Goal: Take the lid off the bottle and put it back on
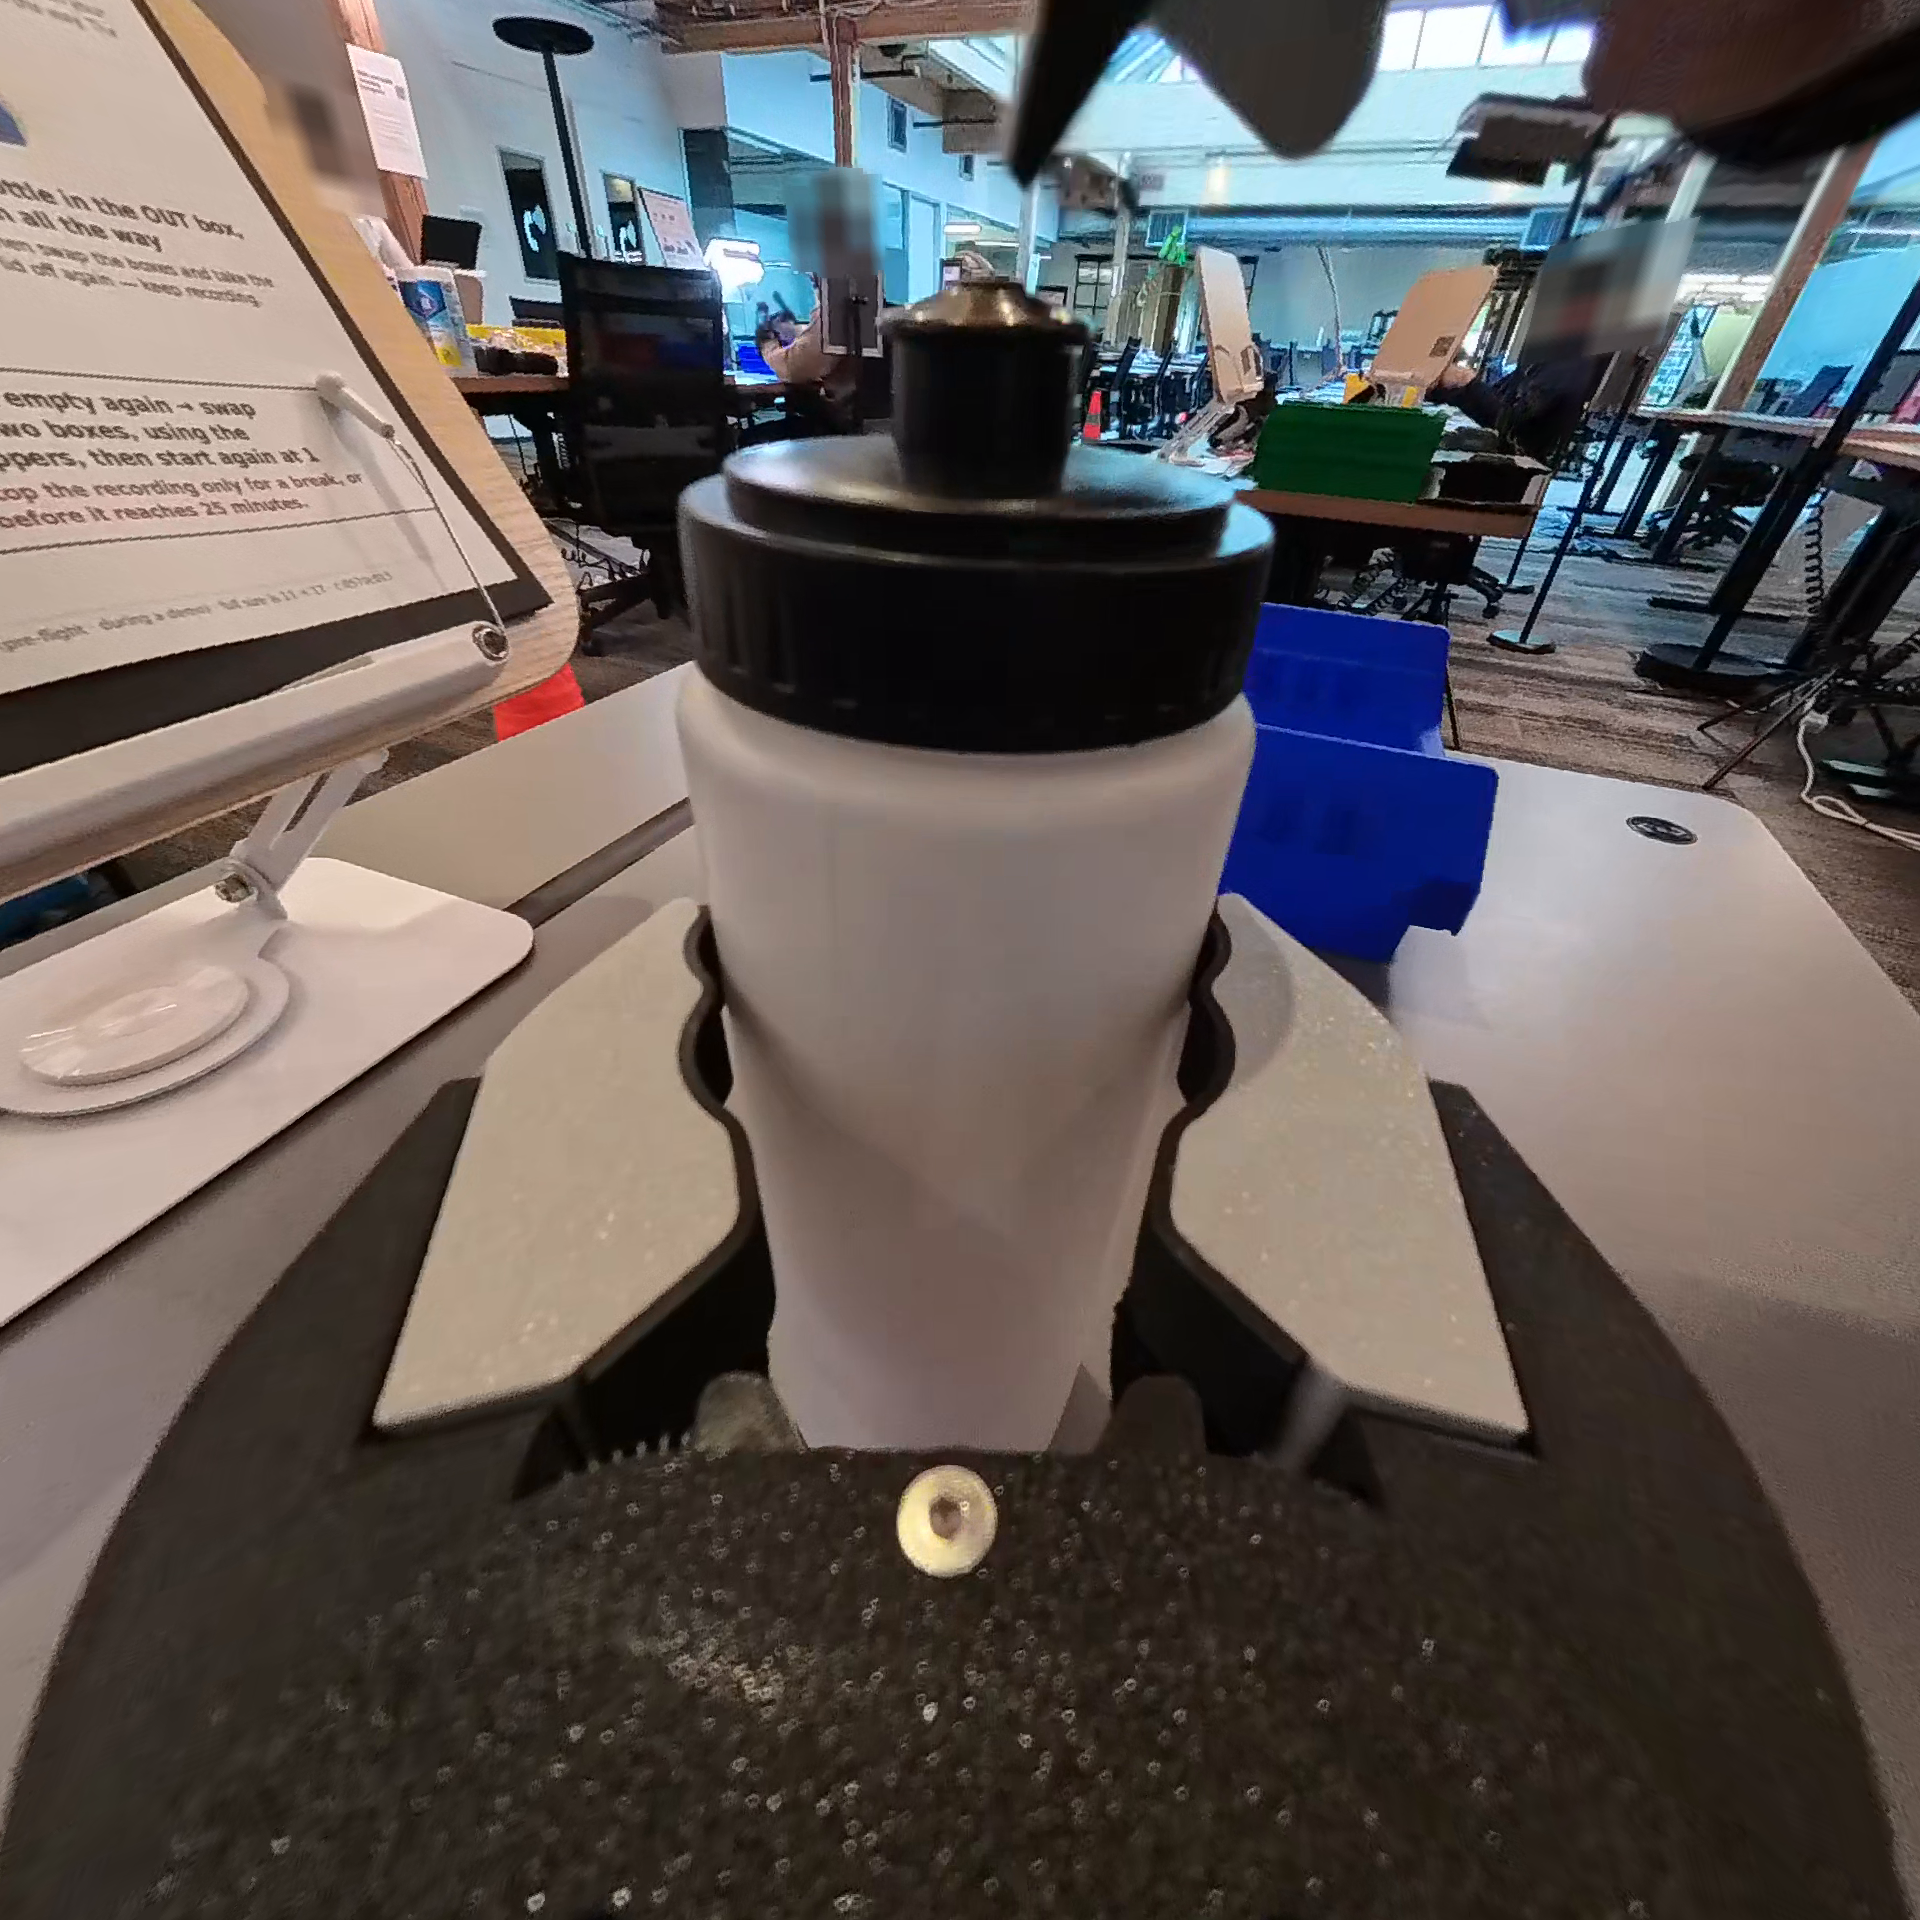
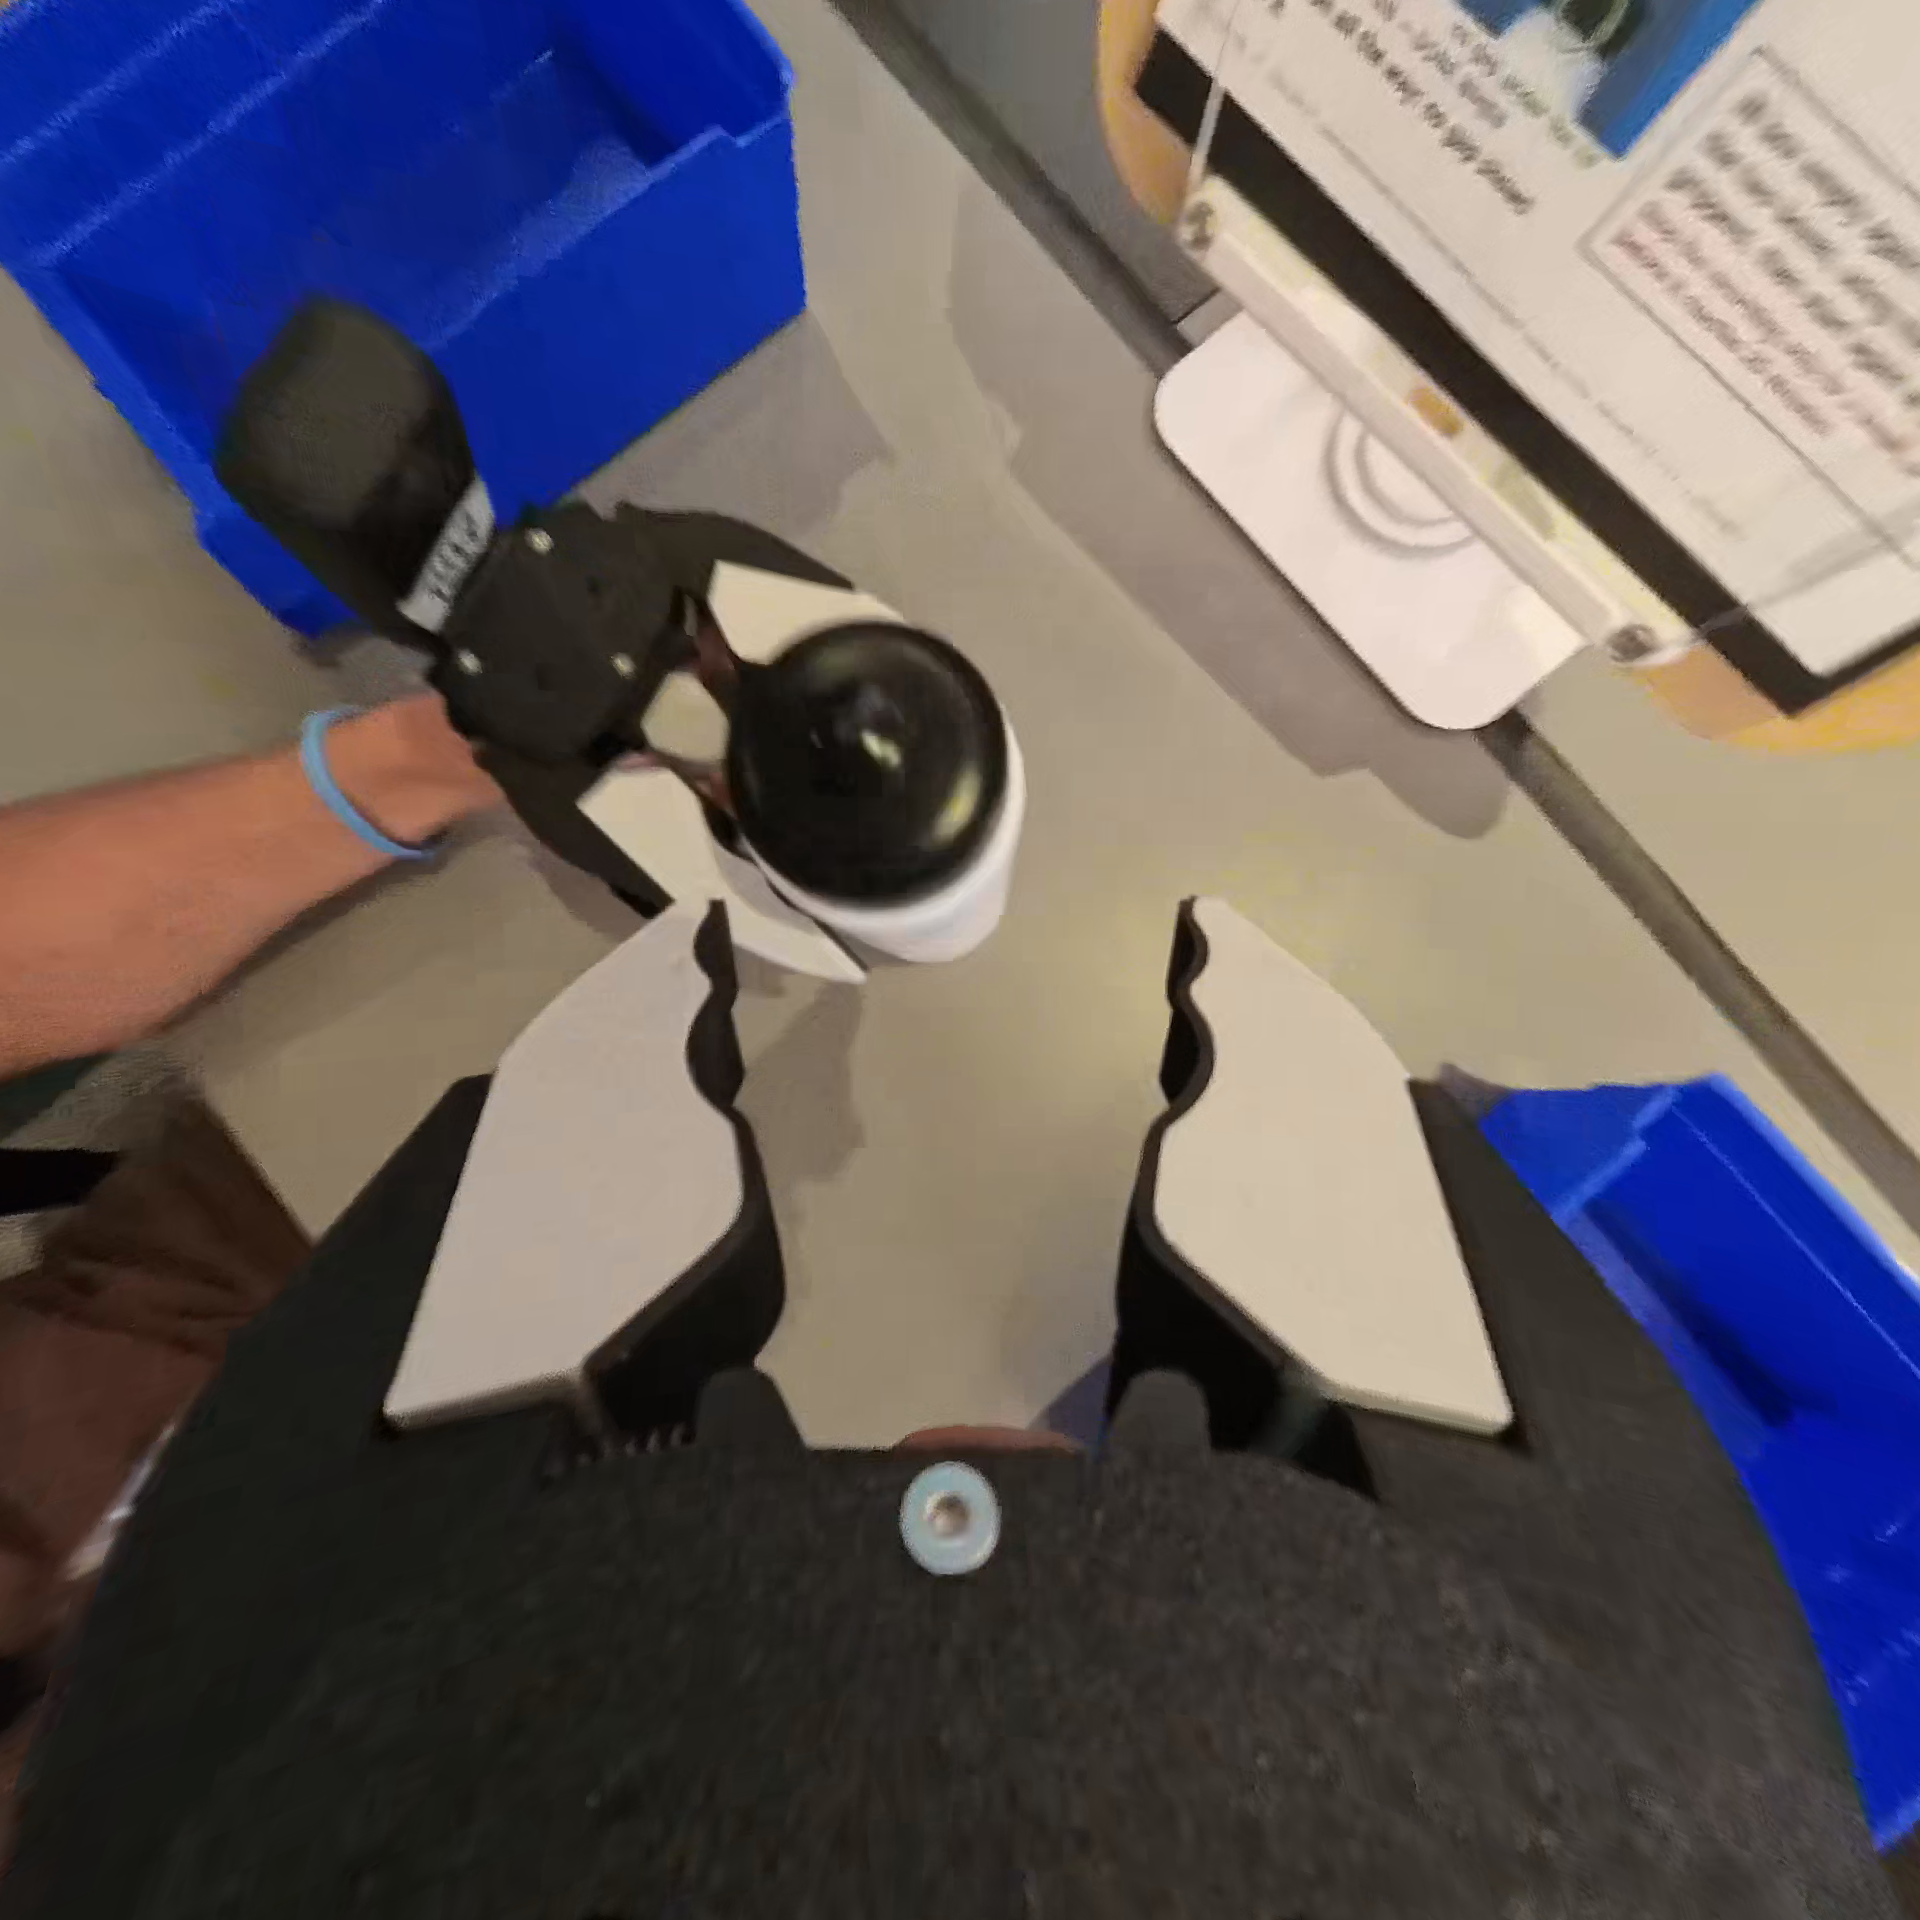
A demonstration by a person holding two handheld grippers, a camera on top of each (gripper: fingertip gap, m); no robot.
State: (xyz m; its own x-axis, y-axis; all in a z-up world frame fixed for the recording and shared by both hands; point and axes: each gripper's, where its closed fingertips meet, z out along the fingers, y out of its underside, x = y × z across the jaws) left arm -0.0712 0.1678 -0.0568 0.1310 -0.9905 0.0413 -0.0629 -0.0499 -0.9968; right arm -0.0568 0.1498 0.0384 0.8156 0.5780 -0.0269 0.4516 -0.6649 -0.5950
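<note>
While my left gripper [image 1: 956,997] clamps the white bottle [image 1: 956,1039], only the right wrist view shows my right gripper [image 2: 951,997] gaping empty above its black lid [image 2: 868,764].

Bare table [image 2: 1091,727] right of bottle [image 2: 935,914]; blue bin [image 2: 416,208] crowds its left.

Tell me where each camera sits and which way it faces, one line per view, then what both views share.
Left wrist view: sits on the left gripper, facing level across the table into the room; its jaws clamp the white bottle with black lid.
Right wrist view: sits on the right gripper, looking down from above; its open jaws are empty, and a forearm shows.
Shared: bottle, lid, left gripper, blue bin, document stand.
</note>
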